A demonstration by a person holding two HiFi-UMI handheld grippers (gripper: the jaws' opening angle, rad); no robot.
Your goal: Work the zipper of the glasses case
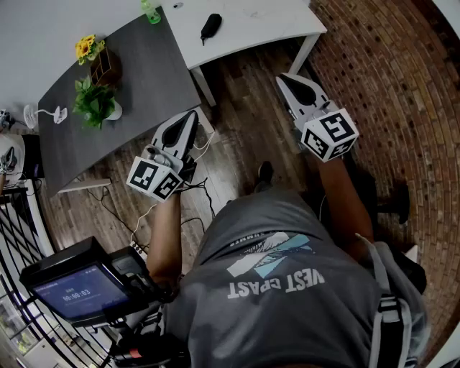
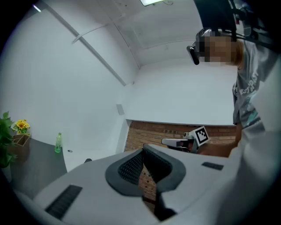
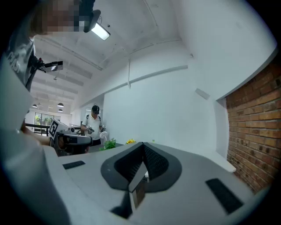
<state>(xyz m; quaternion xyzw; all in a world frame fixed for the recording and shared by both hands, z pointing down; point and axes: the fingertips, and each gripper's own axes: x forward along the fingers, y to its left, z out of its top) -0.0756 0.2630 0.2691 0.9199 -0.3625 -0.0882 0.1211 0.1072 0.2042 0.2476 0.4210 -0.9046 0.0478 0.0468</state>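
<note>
Jaws are hanging shut and empty on left gripper (image 1: 191, 115) and right gripper (image 1: 285, 78), probable glasses case (image 1: 210, 26) lying well ahead between them: likely light, stiff-shelled, best pinched by its zipper pull.

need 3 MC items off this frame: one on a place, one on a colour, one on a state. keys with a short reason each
1. Where is the glasses case?
A. on the white table
B. on a chair
C. on a shelf

2. What colour is the bottle?
A. red
B. green
C. blue

3. How do the left tongs and right tongs stand?
A. both open
B. one shut on the case
C. both shut, empty

Key:
1 A: the head view shows the case lying on the white top.
2 B: the bottle is plainly green.
3 C: each gripper view shows the pads meeting with nothing between them.
</note>
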